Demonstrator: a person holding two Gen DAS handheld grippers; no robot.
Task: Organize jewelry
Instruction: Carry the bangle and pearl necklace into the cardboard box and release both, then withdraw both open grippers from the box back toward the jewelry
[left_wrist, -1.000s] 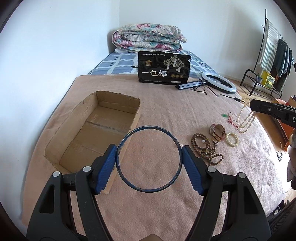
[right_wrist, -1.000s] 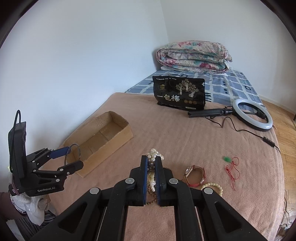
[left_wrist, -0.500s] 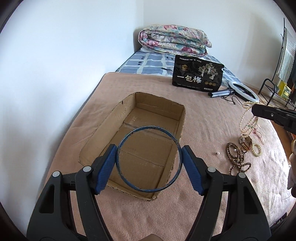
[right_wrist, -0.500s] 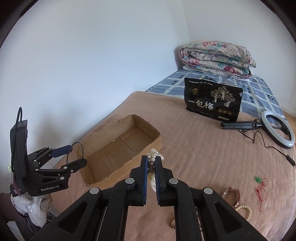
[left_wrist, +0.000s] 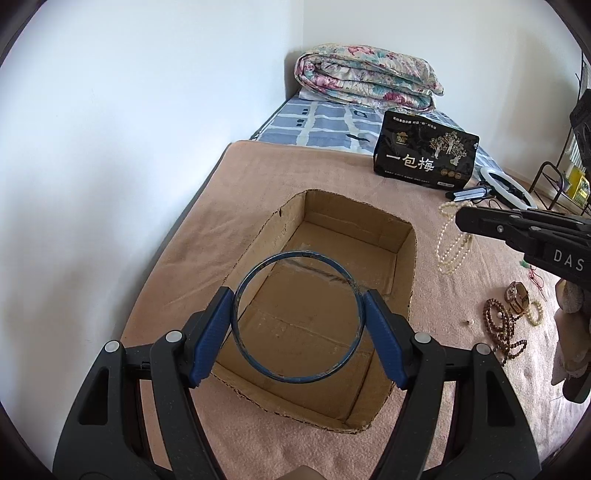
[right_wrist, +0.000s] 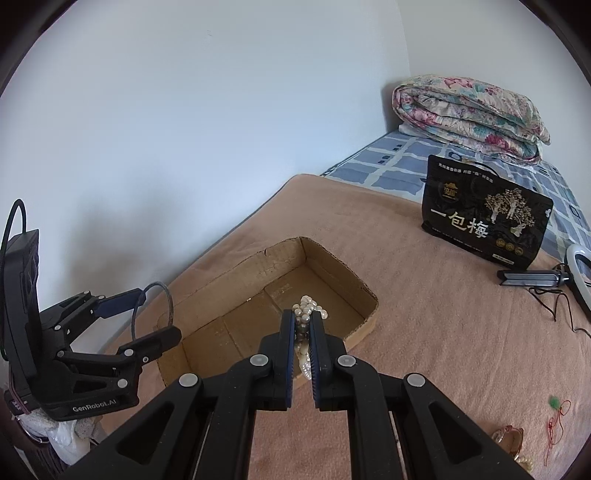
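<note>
My left gripper (left_wrist: 298, 322) is shut on a thin blue bangle (left_wrist: 258, 363), which hangs over the open cardboard box (left_wrist: 404, 236) on the pink blanket. The box looks bare inside. My right gripper (right_wrist: 302, 325) is shut on a pearl necklace (right_wrist: 308, 307), above the box's near right edge. In the left wrist view the pearl necklace (left_wrist: 452, 243) dangles in loops from the right gripper (left_wrist: 461, 218), just right of the box. In the right wrist view the left gripper (right_wrist: 157, 314) with the bangle (right_wrist: 170, 306) is at the far left.
On the blanket (left_wrist: 424, 435) to the right lie brown bead strings (left_wrist: 498, 325), a watch (left_wrist: 517, 297), a small pearl bracelet (left_wrist: 536, 314) and a red cord (right_wrist: 556, 424). A black printed bag (left_wrist: 424, 155), a ring light (left_wrist: 506, 184) and a folded quilt (left_wrist: 365, 79) sit farther back. A wall runs along the left.
Both grippers have moved left across the blanket towards the box, each still gripping its piece. The bangle now hangs over the box, and the pearls have left the jewelry pile.
</note>
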